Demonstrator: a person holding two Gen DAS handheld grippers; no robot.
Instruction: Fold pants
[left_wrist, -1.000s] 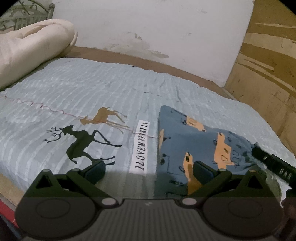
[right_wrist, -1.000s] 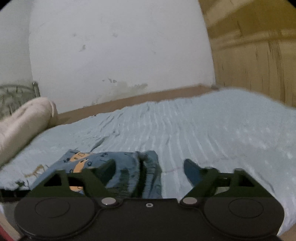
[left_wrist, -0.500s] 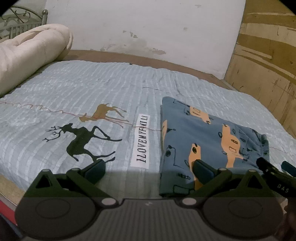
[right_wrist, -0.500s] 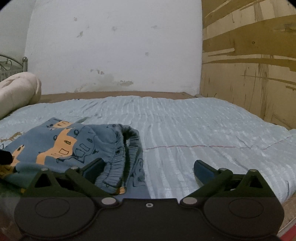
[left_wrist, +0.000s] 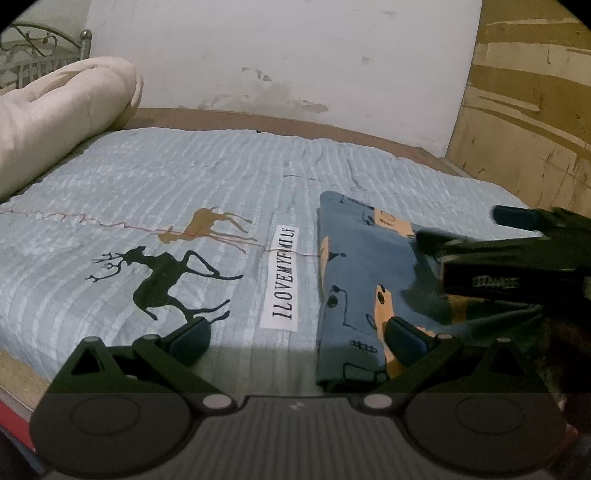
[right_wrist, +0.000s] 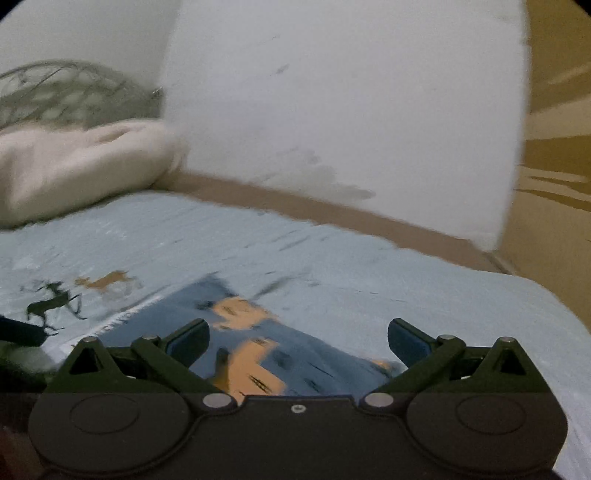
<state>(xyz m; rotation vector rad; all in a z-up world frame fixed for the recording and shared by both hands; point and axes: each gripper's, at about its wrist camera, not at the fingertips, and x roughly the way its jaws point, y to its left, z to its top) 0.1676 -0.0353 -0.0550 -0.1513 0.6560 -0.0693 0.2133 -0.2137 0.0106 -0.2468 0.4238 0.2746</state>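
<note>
The blue pants (left_wrist: 354, 280) with orange car prints lie folded flat on the light blue bed cover (left_wrist: 184, 177), right of the "ILOVEMYFAMILY" label. My left gripper (left_wrist: 297, 334) is open and empty, low over the near edge; its right finger is above the pants' near left corner. My right gripper (right_wrist: 298, 336) is open and empty, over the pants (right_wrist: 258, 354); this view is blurred. It also shows in the left wrist view (left_wrist: 517, 254), crossing over the right part of the pants.
A rolled cream quilt (left_wrist: 55, 118) lies at the far left by a metal headboard (left_wrist: 33, 48). A white wall (left_wrist: 277, 55) stands behind the bed and a wooden panel (left_wrist: 535, 110) on the right. Deer prints (left_wrist: 166, 277) mark the cover.
My right gripper has swung left and now hovers over the pants, entering the left wrist view from the right. My left gripper has barely moved. The pants lie as before.
</note>
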